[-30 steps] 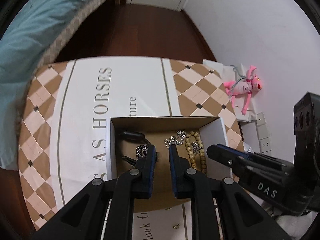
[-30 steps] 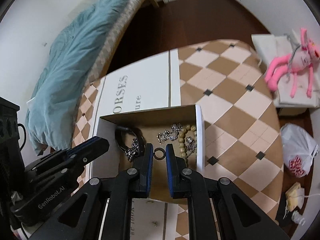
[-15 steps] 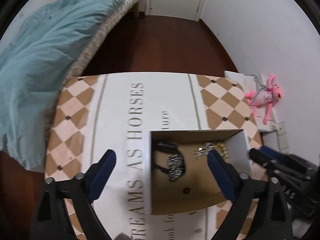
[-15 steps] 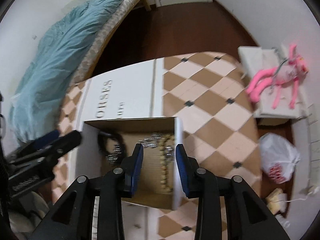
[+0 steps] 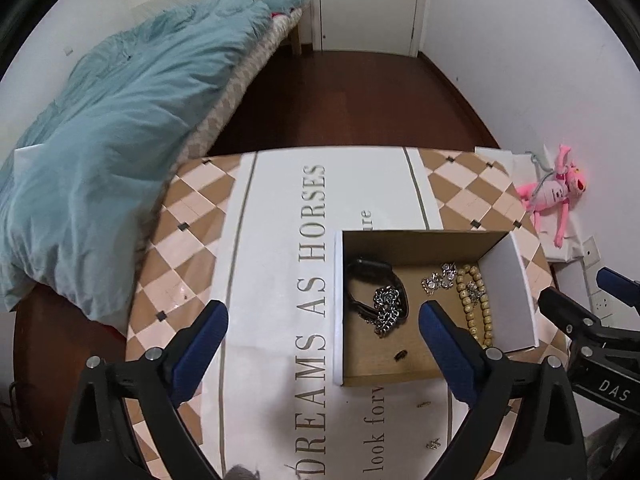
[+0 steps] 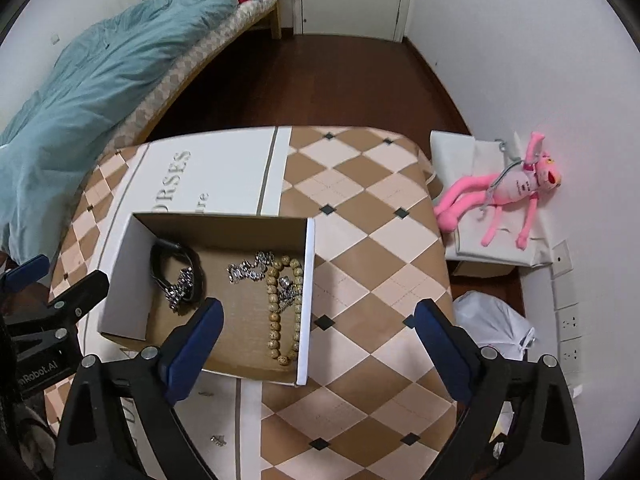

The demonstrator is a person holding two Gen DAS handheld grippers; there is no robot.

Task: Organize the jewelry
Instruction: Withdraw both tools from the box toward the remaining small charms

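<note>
An open cardboard box [image 5: 508, 292] [image 6: 120, 280] sits on the patterned table. Inside lie a black watch strap [image 5: 370, 276] [image 6: 176, 258], a silver chain [image 5: 386, 310] [image 6: 180, 292], a second silver chain [image 5: 438, 278] [image 6: 250, 268], a wooden bead bracelet [image 5: 476, 308] [image 6: 280, 312] and a small dark ring [image 5: 400, 355]. My left gripper [image 5: 323, 354] is wide open and empty above the box's left wall. My right gripper [image 6: 319, 350] is wide open and empty above the box's right wall. Small earrings [image 5: 432, 445] [image 6: 218, 439] lie on the table near the box.
The table [image 5: 280, 240] carries a lettered white cloth with a brown checker border. A bed with a teal duvet [image 5: 112, 140] stands at the left. A pink plush toy [image 6: 508, 196] and a plastic bag [image 6: 496, 328] lie by the right wall.
Both grippers have opened wide and pulled back up from the box. The ring that the right gripper held now lies on the box floor.
</note>
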